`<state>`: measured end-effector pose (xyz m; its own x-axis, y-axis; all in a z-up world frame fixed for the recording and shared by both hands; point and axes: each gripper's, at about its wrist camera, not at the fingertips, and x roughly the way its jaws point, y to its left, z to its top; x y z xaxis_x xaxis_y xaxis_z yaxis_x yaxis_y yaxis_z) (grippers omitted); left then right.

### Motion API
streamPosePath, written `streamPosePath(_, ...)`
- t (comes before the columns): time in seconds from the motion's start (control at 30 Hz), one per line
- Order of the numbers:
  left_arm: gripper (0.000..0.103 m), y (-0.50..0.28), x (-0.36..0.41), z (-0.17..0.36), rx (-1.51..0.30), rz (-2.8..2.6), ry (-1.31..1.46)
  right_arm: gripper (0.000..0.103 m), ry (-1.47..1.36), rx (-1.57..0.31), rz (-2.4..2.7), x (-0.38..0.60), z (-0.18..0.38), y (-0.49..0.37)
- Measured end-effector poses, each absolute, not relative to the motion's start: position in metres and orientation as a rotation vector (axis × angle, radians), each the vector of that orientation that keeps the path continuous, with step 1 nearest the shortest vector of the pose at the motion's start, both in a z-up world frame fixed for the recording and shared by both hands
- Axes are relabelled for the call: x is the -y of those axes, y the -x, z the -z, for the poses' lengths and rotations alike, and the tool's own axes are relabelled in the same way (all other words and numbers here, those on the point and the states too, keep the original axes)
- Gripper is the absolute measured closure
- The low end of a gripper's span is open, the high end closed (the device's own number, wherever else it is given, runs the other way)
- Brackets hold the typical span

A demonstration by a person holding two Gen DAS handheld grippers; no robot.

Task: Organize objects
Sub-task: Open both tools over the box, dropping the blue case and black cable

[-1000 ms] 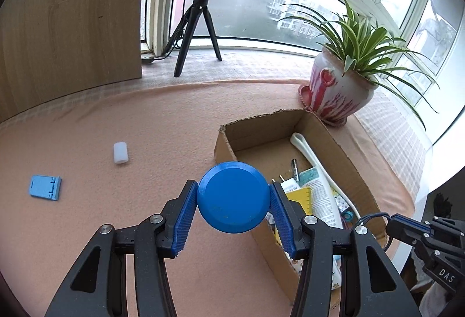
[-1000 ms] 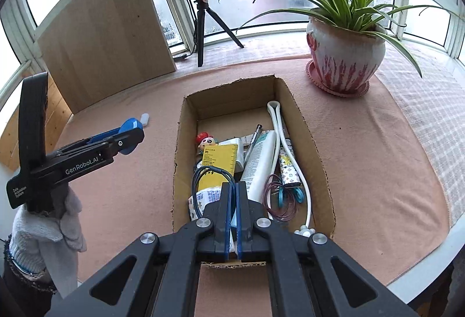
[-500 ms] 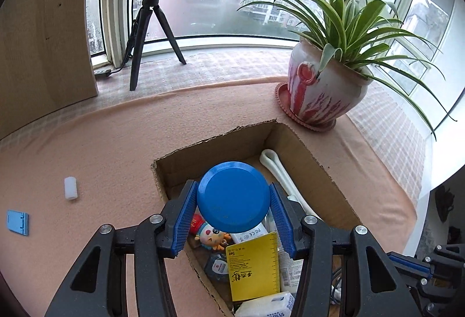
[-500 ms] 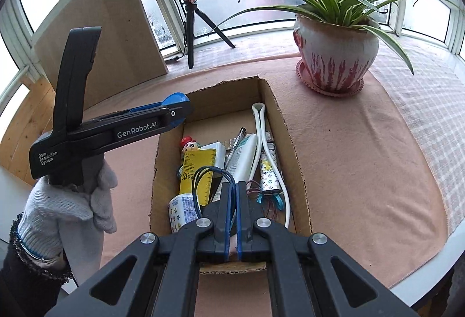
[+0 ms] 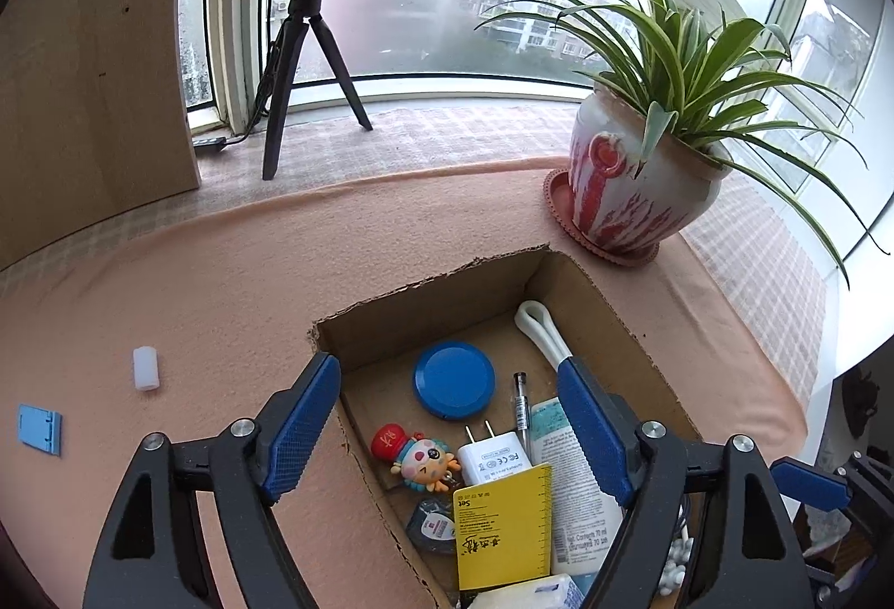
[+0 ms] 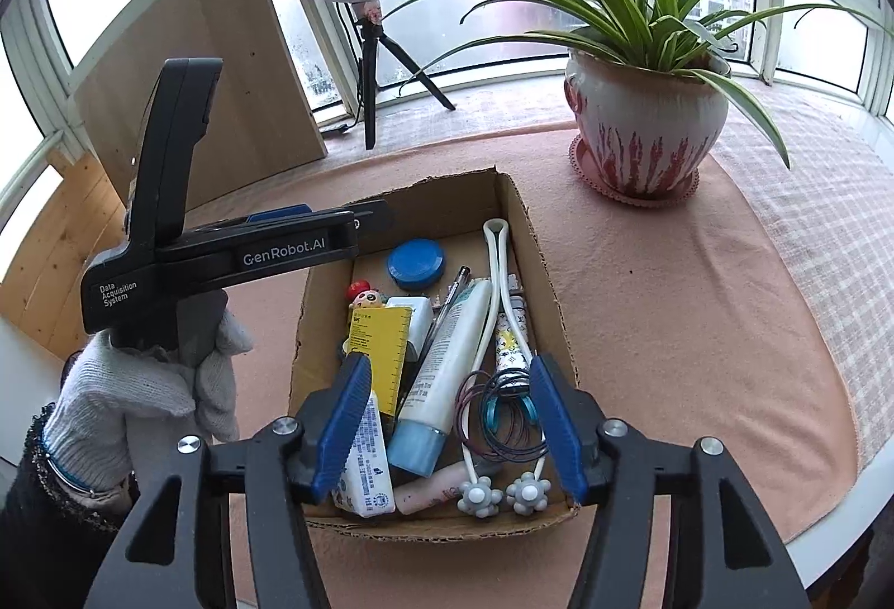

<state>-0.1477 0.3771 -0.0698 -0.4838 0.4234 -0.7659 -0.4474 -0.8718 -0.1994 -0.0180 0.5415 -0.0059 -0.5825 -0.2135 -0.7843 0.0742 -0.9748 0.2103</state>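
Jaws of the left gripper (image 5: 450, 433) are opening, wide apart, their ribbed blue pads (image 5: 302, 422) clear of everything. The smooth round blue case (image 5: 453, 380) they clamped a second ago now lies flat on the floor of the cardboard box (image 5: 424, 290), near its far end, beside a clear pen (image 5: 520, 405) and above a white plug (image 5: 494, 458) and a small cartoon figure (image 5: 416, 452). Jaws of the right gripper (image 6: 450, 427), pressed together before, are opening too, empty, over the box's near end, above a white tube (image 6: 447, 357), thin wire rings (image 6: 503, 419) and a yellow ruler card (image 6: 385, 346). Outside, on the fuzzy peach cloth (image 5: 223, 285), a small white cylinder (image 5: 146, 369) and a flat blue clip (image 5: 39, 429) lie well apart from the box. A glazed red-and-white plant pot (image 5: 631, 195) stands beyond.
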Motion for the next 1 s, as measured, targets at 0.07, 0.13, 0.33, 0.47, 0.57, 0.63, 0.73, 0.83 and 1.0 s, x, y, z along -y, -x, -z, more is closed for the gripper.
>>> streamPosePath(0.07,0.020,0.146,-0.373,0.068,-0.039,-2.345,1.199,0.048,-1.347,0.235,2.649,-0.541,0.006,0.018)
streamPosePath(0.13,0.020,0.144,-0.368,0.067,-0.042,-2.354,1.200,0.048,-1.351,0.237,2.644,-0.539,0.007,0.018)
streamPosePath(0.33,0.020,0.134,-0.345,0.057,-0.053,-2.393,1.196,0.048,-1.355,0.247,2.637,-0.532,0.008,0.019)
streamPosePath(0.47,0.020,0.126,-0.323,0.047,-0.046,-2.424,1.181,0.048,-1.349,0.248,2.629,-0.524,0.007,0.019)
streamPosePath(0.57,0.020,0.120,-0.306,0.041,-0.032,-2.439,1.175,0.048,-1.348,0.244,2.621,-0.516,0.006,0.019)
streamPosePath(0.63,0.020,0.117,-0.294,0.038,-0.020,-2.452,1.171,0.048,-1.349,0.241,2.610,-0.509,0.007,0.020)
streamPosePath(0.73,0.020,0.115,-0.276,0.035,-0.008,-2.462,1.176,0.048,-1.345,0.239,2.595,-0.498,0.006,0.022)
streamPosePath(0.83,0.020,0.113,-0.256,0.032,0.012,-2.476,1.184,0.048,-1.341,0.244,2.568,-0.485,0.005,0.025)
streamPosePath(1.0,0.020,0.114,-0.215,0.032,0.050,-2.510,1.220,0.048,-1.329,0.247,2.530,-0.461,0.002,0.031)
